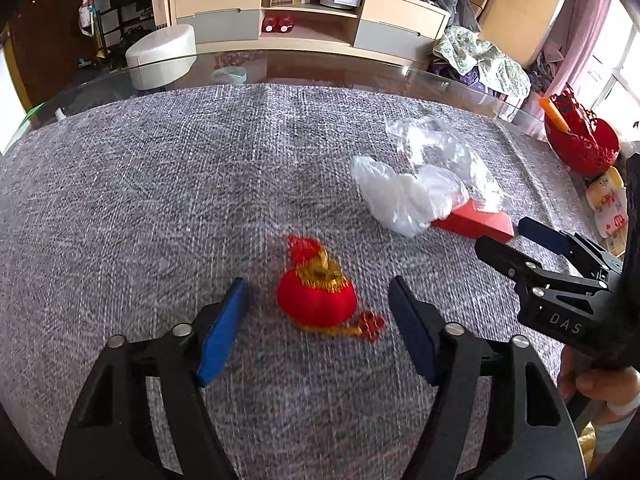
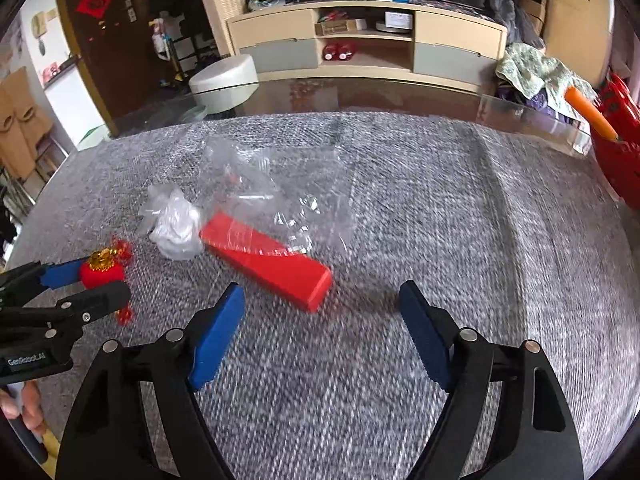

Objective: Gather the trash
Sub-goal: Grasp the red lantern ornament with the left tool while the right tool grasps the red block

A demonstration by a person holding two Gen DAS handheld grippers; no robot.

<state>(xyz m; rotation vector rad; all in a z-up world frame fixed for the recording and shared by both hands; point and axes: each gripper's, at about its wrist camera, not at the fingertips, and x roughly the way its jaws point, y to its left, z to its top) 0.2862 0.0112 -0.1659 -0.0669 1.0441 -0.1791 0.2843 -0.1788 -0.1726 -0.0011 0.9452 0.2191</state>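
I'm lining up the left gripper (image 1: 318, 312), jaws apart w/ soft, light red pouch (image 1: 318, 300) between; taking its plump body. Right gripper (image 2: 322, 320), unclenched, empty, is nearing stiff red box (image 2: 276, 264) on cloth.

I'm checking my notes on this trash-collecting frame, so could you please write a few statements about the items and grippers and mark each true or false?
1. The left gripper has its open jaws on either side of the red ornament. True.
2. The right gripper is clamped on the red box. False: its jaws are open and the box lies just ahead of them.
3. Clear plastic lies over one end of the red box. True.
4. The white wad sits inside the red basket. False: it lies on the grey cloth beside the box.
5. An orange stick pokes out of the basket. True.
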